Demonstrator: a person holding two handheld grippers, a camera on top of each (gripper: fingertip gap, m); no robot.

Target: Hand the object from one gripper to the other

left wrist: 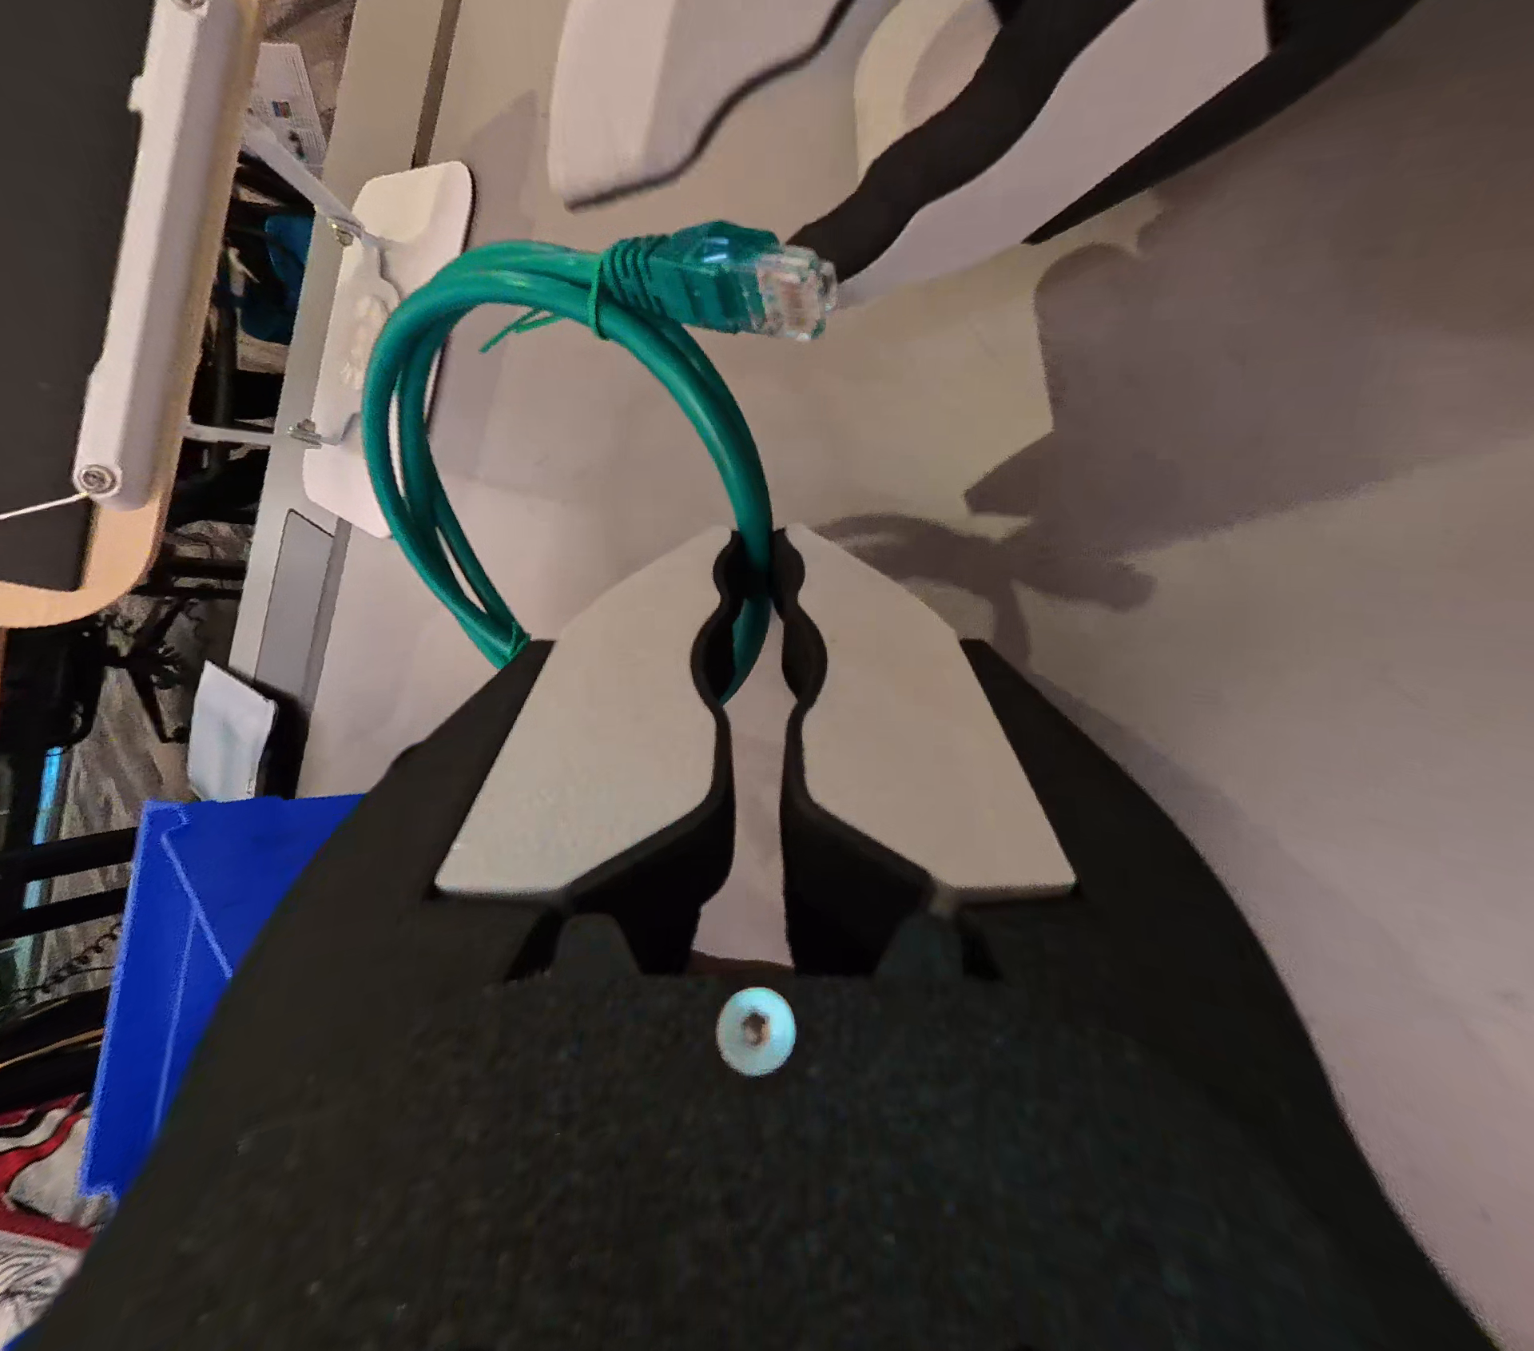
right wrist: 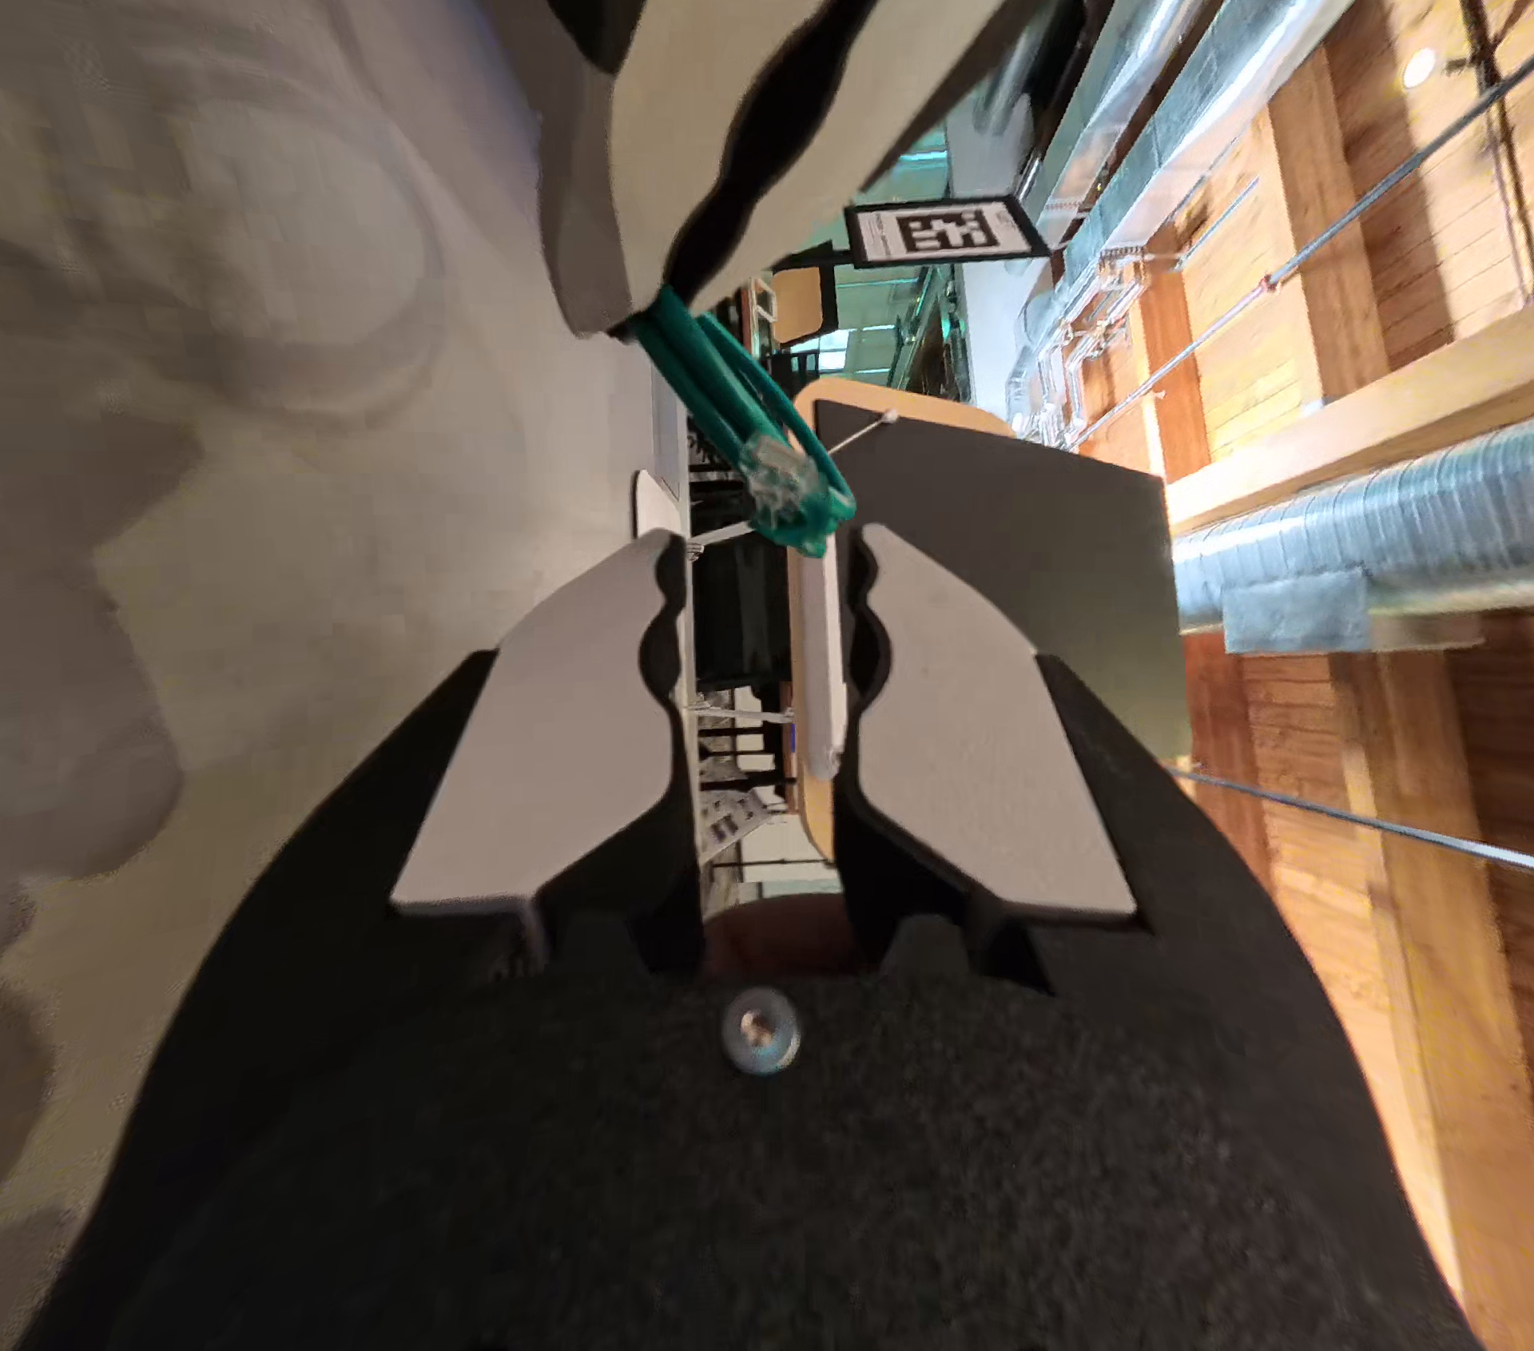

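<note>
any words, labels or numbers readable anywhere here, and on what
Sign: black-and-white square code pattern; the small print beside it is too small to read.
Papers: printed, but blurred and unreadable.
Cable, left gripper, right gripper: no writing seen.

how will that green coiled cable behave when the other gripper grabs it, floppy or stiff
Probably springy, not limp: the green cable holds its loop above the shut left gripper. Likely light. The clear plug near the open right gripper looks hard and may slip; the tied bundle seems safer.
</note>
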